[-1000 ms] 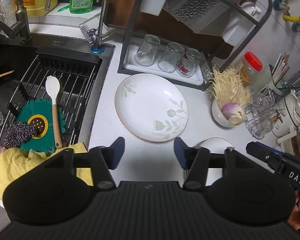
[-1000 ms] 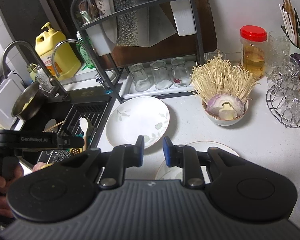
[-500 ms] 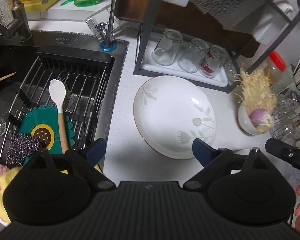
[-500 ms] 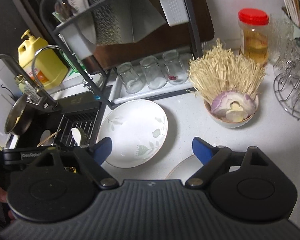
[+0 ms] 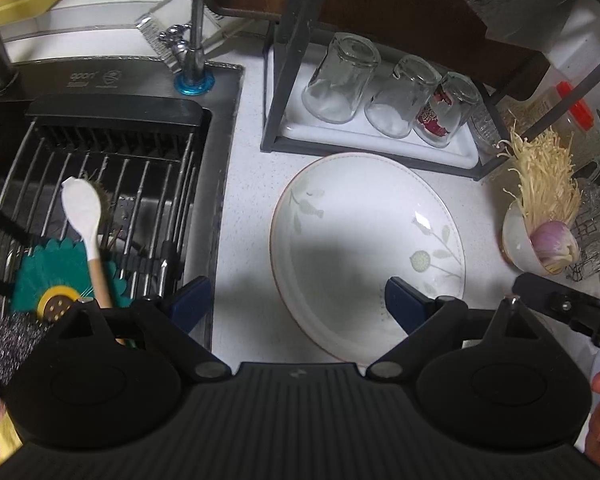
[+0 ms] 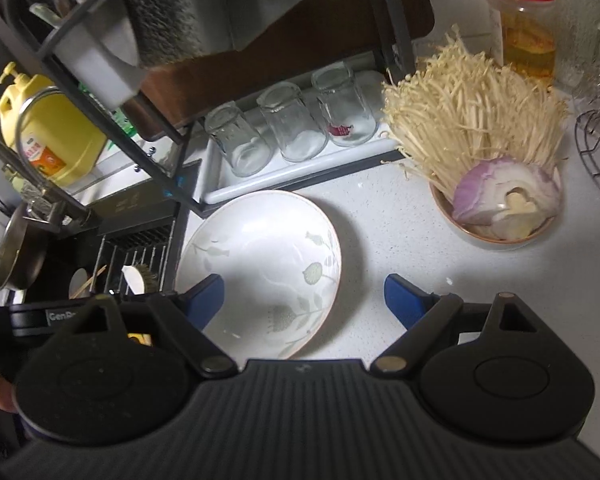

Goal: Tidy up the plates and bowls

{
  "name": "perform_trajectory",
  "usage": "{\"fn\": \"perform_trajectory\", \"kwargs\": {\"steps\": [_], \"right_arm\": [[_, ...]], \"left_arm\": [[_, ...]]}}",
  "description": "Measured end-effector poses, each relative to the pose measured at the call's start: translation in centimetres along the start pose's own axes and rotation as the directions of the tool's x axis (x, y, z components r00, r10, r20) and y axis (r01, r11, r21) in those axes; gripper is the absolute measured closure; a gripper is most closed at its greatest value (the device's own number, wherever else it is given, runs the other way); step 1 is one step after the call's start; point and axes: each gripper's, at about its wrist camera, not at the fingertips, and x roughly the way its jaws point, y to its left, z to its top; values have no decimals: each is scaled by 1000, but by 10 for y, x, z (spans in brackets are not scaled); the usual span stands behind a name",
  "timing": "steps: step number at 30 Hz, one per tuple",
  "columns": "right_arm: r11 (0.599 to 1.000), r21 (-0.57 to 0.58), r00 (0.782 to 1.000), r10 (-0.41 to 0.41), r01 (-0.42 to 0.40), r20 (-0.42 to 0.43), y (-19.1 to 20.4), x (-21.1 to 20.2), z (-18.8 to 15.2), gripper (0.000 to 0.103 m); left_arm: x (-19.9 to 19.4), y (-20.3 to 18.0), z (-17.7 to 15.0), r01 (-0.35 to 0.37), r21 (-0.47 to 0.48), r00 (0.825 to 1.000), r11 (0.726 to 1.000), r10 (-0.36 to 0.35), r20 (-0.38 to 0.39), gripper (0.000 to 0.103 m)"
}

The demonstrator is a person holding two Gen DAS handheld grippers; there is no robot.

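Note:
A white plate with pale green flower prints (image 5: 364,240) (image 6: 260,256) lies flat on the white counter in front of the dish rack. My left gripper (image 5: 296,300) hovers over the plate's near left part, open wide, with its right finger over the plate and its left finger by the sink's edge. My right gripper (image 6: 304,294) is open too, straddling the plate's right rim with nothing pinched. A small bowl (image 5: 516,240) (image 6: 496,236) holding enoki mushrooms and half an onion stands to the right of the plate.
The black rack (image 5: 284,92) over a white tray holds three upturned glasses (image 5: 340,80). A sink (image 5: 220,152) at left has a wire drainer, white spoon (image 5: 82,208) and green scrubber. A red-lidded jar (image 6: 524,24) and wire holder (image 6: 596,148) stand at right.
Both grippers went from nearly shut to wide open. Both moved forward and down toward the flowered plate, which now looks larger and sits between their fingers.

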Motion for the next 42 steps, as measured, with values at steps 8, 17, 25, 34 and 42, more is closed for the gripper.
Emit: {"fn": "perform_trajectory", "kwargs": {"steps": [8,17,25,34,42], "right_arm": [[1000,9,999,-7,7,-48,1,35,13,25],[997,48,994,-52,57,-98,-4,68,17,44],[994,75,991,-68,77,-117,-10,88,16,67],[991,85,989,-90,100,-116,-9,96,13,79],[993,83,992,-77,85,-96,-6,79,14,79]], "left_arm": [[31,8,22,32,10,999,999,-31,-42,9],[63,3,44,60,63,994,996,-54,-97,24],[82,3,55,60,99,989,993,-46,-138,57],[86,5,59,60,94,987,994,-45,-153,71],[65,6,54,85,86,984,993,-71,-163,71]]}}
